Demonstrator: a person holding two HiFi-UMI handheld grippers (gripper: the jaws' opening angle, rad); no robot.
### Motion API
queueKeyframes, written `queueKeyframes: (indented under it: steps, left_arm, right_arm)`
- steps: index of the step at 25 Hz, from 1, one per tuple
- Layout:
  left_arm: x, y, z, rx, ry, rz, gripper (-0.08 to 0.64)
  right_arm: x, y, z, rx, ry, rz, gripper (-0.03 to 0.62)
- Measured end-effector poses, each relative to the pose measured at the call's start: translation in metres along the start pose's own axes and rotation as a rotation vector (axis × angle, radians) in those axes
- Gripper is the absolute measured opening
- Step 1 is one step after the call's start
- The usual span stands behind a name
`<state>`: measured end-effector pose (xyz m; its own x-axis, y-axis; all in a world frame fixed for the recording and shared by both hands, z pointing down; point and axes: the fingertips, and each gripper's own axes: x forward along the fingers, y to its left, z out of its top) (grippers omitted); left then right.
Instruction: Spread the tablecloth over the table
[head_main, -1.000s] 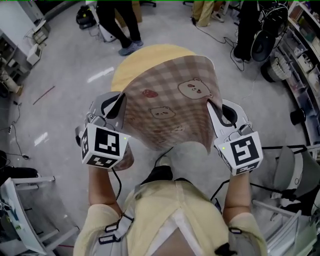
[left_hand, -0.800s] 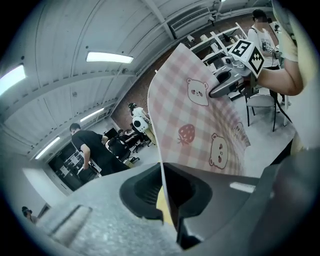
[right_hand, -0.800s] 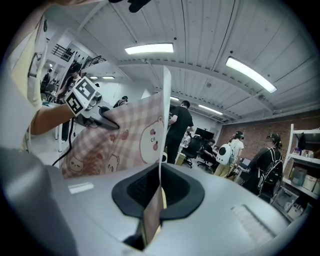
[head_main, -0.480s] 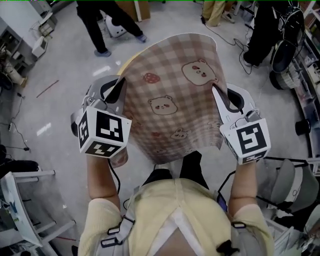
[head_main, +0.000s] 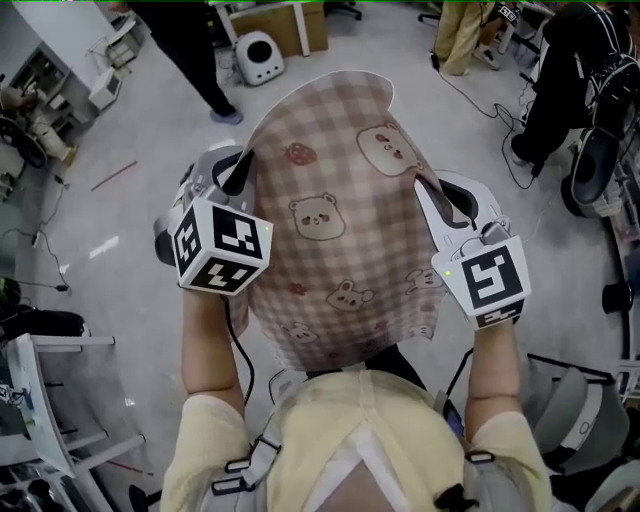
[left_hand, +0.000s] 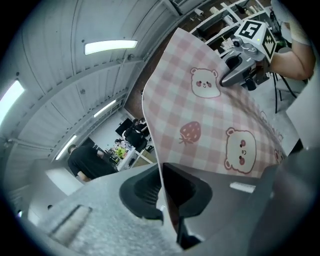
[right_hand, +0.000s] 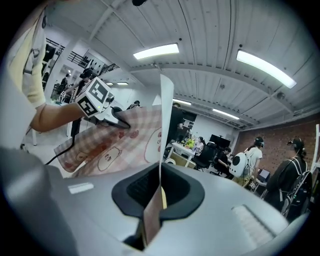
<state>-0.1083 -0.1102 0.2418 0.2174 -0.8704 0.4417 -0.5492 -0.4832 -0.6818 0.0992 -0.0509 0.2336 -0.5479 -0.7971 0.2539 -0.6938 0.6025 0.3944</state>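
Open workshop floor was seen below. No table was visible in any view; it was judged to be hidden behind the cloth.

The tablecloth, checked with bears and strawberries, was held up in the air in front of the person and stretched between both tools. Its far edge was curled upward and its near edge hung by the torso.

The left gripper was clamped shut on the cloth's left edge, and the right gripper on its right edge. Only a thin strip of cloth was pinched in each.

Step judged in hand: cloth carried out for the cast.
- Both clamps to be held tight.
- Hands to be held level and well apart, so the sheet is taut.
- Far edge to be laid down first.
- Release only once the cloth is lying flat.

With so thin a bite, slip was judged the main risk.
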Motion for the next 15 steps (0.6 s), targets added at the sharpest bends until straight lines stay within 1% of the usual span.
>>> queueKeyframes:
  steps: [3,7,9,12,15]
  left_arm:
    - [0.026,0.001,0.001,0.009,0.015,0.004,0.009]
    - [0.051,0.01,0.004,0.036,0.027,0.008,0.011]
    - [0.087,0.017,0.005,0.049,0.044,0.0,0.011]
    - [0.156,0.024,0.005,0.08,0.078,-0.026,0.012]
    - [0.2,0.019,0.0,0.124,0.101,-0.058,0.013]
  right_arm:
    - [0.017,-0.012,-0.014,0.0,0.008,0.026,0.014]
    - [0.037,-0.028,-0.018,0.0,0.012,0.035,0.014]
    - [0.064,-0.047,-0.031,-0.002,0.01,0.042,0.014]
    - [0.114,-0.083,-0.058,0.002,0.021,0.063,0.014]
    - [0.143,-0.098,-0.085,0.019,0.037,0.08,0.014]
